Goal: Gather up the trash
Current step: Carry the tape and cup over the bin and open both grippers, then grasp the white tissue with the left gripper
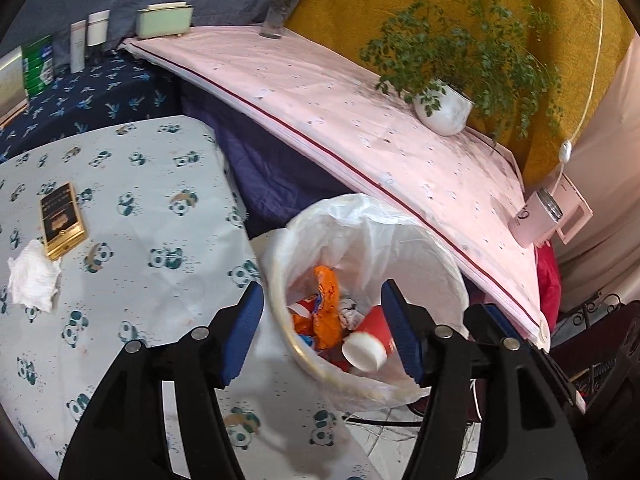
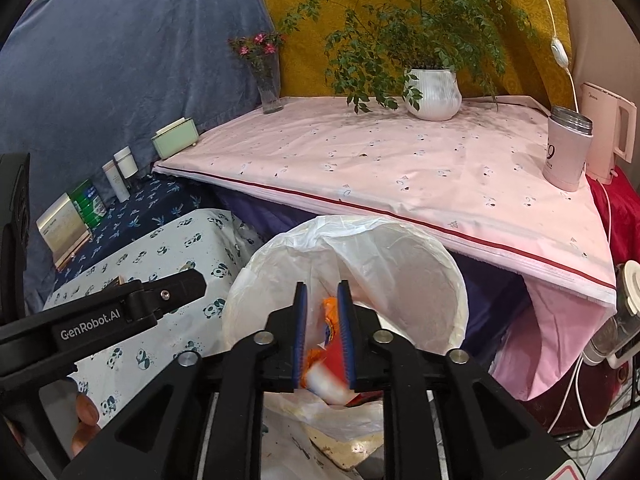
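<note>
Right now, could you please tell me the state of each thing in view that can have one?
Bin: lined with a bag, partly filled.
Red cup: in the bin, on its side.
Orange wrapper: crumpled in the bin.
Tissue: crumpled on the panda cloth.
Left tongs: open, empty.
Right tongs: slightly open over the bin.

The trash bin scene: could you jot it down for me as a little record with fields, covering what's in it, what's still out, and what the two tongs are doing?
Bin: white-lined trash bin beside the panda-print bed
In bin: red paper cup, orange wrapper
Still out: crumpled tissue on the panda sheet
Left tongs: open, empty, above the bin
Right tongs: slightly parted over the bin; grip unclear
Nearby: potted plant on the pink-covered table
</note>
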`<state>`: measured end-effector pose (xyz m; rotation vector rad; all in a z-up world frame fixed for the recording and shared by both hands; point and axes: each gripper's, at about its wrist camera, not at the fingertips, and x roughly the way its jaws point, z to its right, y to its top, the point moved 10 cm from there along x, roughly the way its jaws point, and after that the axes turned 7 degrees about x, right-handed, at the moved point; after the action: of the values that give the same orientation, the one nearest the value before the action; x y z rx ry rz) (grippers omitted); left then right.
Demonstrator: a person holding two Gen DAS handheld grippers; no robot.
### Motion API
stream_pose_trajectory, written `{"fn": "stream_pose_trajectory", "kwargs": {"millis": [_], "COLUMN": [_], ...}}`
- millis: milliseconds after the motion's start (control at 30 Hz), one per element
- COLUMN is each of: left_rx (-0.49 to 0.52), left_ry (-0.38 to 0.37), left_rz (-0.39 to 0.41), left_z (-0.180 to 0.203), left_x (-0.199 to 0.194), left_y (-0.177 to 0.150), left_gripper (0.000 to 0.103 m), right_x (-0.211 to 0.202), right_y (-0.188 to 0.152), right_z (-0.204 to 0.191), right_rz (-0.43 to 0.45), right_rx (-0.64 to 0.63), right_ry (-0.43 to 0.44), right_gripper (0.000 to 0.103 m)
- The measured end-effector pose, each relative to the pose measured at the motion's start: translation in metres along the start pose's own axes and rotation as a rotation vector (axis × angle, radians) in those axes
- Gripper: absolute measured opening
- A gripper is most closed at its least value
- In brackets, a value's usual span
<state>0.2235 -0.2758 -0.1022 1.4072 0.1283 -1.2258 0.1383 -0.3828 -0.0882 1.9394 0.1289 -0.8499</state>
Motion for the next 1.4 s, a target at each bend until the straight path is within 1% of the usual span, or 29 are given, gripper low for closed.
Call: {"fn": "stream_pose_trajectory", "kwargs": {"millis": [100,167,333,433,533,667,833,900,967,1200,1300,1400], "left_rx": [-0.014,-0.03,-0.052,-0.073,-0.098,-0.119,-0.154,-0.167,-0.175,-0.194,-0.202,-0.194], "left_ry": [0.022,0.036,0.083,0.106,0.133,0.181,0.23,0.25,0.268,0.349,0.392,0.437], "left_rz": [0.007,0.015,0.036,0.048,0.064,0.081,0.086,0.087,0.088,0.078,0.068,0.06], "left_z": [-0.013,-0.023,-0.047,-0.063,-0.082,-0.108,-0.142,-0.156,-0.168,-0.211,-0.23,-0.245], "left_x": [-0.004,-0.008,-0.021,-0.029,-0.039,-0.053,-0.065,-0.07,-0.074,-0.084,-0.087,-0.087], "left_y": [-0.001,-0.002,-0.002,-0.003,-0.003,-0.006,-0.011,-0.014,-0.017,-0.029,-0.035,-0.038], "left_gripper": [0.058,0.058,0.059,0.059,0.062,0.064,0.064,0.064,0.064,0.064,0.069,0.074], "right_x": [0.0,-0.001,-0.002,-0.003,-0.004,-0.003,0.0,0.001,0.003,0.009,0.014,0.021], "right_y": [-0.001,-0.001,-0.003,-0.004,-0.005,-0.01,-0.018,-0.021,-0.025,-0.039,-0.046,-0.054], "right_z": [-0.008,-0.015,-0.033,-0.046,-0.06,-0.079,-0.107,-0.12,-0.131,-0.167,-0.181,-0.193], "right_rz": [-0.001,0.0,-0.002,-0.001,0.0,-0.01,-0.023,-0.028,-0.033,-0.059,-0.071,-0.088], "right_rx": [-0.012,-0.023,-0.044,-0.06,-0.077,-0.097,-0.127,-0.141,-0.151,-0.197,-0.215,-0.233], "right_ry": [0.005,0.007,0.024,0.032,0.045,0.064,0.088,0.099,0.11,0.144,0.153,0.16], "right_gripper": [0.022,0.026,0.027,0.031,0.035,0.036,0.037,0.038,0.042,0.045,0.048,0.049]}}
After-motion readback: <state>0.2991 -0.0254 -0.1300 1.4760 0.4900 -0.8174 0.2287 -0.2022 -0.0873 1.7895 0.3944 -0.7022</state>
